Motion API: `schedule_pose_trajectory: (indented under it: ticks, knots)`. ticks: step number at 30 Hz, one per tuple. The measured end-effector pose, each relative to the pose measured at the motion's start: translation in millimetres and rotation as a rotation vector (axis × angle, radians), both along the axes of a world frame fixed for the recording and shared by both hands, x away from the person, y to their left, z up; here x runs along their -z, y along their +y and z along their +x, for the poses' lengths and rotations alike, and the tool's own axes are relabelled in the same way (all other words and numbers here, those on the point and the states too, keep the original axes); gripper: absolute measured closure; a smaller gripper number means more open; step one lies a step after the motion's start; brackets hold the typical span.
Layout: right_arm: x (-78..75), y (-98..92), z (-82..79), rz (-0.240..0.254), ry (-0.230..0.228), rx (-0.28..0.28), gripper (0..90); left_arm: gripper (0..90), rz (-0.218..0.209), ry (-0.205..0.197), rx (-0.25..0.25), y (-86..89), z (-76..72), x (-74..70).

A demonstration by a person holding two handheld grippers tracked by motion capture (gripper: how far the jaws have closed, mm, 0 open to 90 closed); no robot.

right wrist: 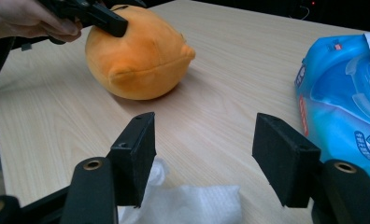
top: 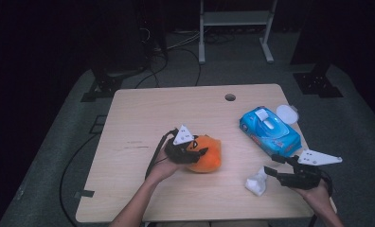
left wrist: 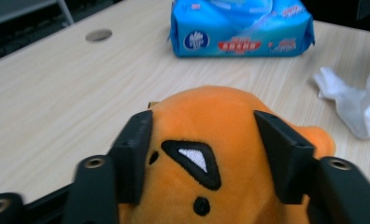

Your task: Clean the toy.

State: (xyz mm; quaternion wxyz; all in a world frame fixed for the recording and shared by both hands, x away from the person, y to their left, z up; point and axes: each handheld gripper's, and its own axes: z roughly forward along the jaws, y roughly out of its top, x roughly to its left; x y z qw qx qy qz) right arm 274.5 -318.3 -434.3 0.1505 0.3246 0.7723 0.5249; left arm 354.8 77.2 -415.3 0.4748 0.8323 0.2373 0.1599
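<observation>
Subject item: an orange plush toy (top: 205, 154), rounded and egg-like, soft pile fabric with a stitched seam running along its body. The left gripper view shows an embroidered black triangle with a white centre and two small black dots on its upper face. A small stub projects at one side.

Location: on the wooden table (top: 143, 118), slightly toward six o'clock from the table's middle. A blue pack of wet wipes (top: 269, 131) lies at about three o'clock from it, well apart. A crumpled white tissue (top: 257, 182) lies at about four o'clock from it, near the table's front edge.

Left gripper (top: 195, 150): held in the person's left hand (top: 161, 169), reaching the toy from its nine o'clock side. The jaws straddle the toy at a moderate width, one pad on each flank, pressing into the plush. The toy rests on the table.

Right gripper (top: 274, 173): jaws stand wide apart with nothing between the pads. It hovers just beside the tissue, at the tissue's three o'clock side, and the tissue lies under its left jaw in the right gripper view.

Orientation: in the high view the toy's long axis runs roughly nine to three o'clock. Its narrower seamed end points toward three o'clock, toward the wipes.
</observation>
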Motion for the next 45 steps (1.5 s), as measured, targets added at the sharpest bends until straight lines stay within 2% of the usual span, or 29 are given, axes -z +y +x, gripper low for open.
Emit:
schedule_pose_trajectory:
  ticks: [2,3,4,5,7,8,15,22,33,45]
  knots:
    - [0.8,-0.1,0.6,-0.004,0.000,0.001,38.0,37.2,-0.008,0.006,0.002,2.3,-0.7,0.3]
    - [2.0,0.0,1.5,-0.016,0.008,0.009,37.9,32.1,-0.006,0.010,0.003,4.0,-1.3,-0.3]
    - [2.4,0.2,1.8,-0.015,0.010,0.012,37.8,29.2,-0.023,0.028,0.002,8.0,-2.8,-2.6]
    - [2.4,0.2,1.8,-0.015,0.010,0.012,37.8,28.0,-0.023,0.028,0.002,8.0,-2.8,-2.6]
    - [2.7,0.3,2.3,-0.022,0.012,0.016,37.8,27.5,-0.023,0.023,0.004,12.4,-5.1,-5.4]
    - [2.9,0.7,2.6,-0.026,0.015,0.017,37.8,26.6,-0.038,0.021,-0.005,17.3,-8.3,-7.6]
    - [3.4,1.6,3.4,-0.036,0.015,0.019,37.3,20.9,-0.053,0.027,-0.027,32.3,-14.5,-7.5]
    - [4.6,1.3,4.6,-0.041,0.021,0.027,36.9,18.7,-0.063,0.013,-0.065,48.2,-21.9,-6.5]
    - [5.7,1.5,5.6,-0.041,0.034,0.029,36.0,17.9,-0.067,0.011,-0.094,66.9,-28.7,-4.8]
    - [5.5,1.2,6.2,-0.044,0.040,0.031,35.2,16.6,-0.066,0.028,-0.112,82.4,-36.3,1.4]
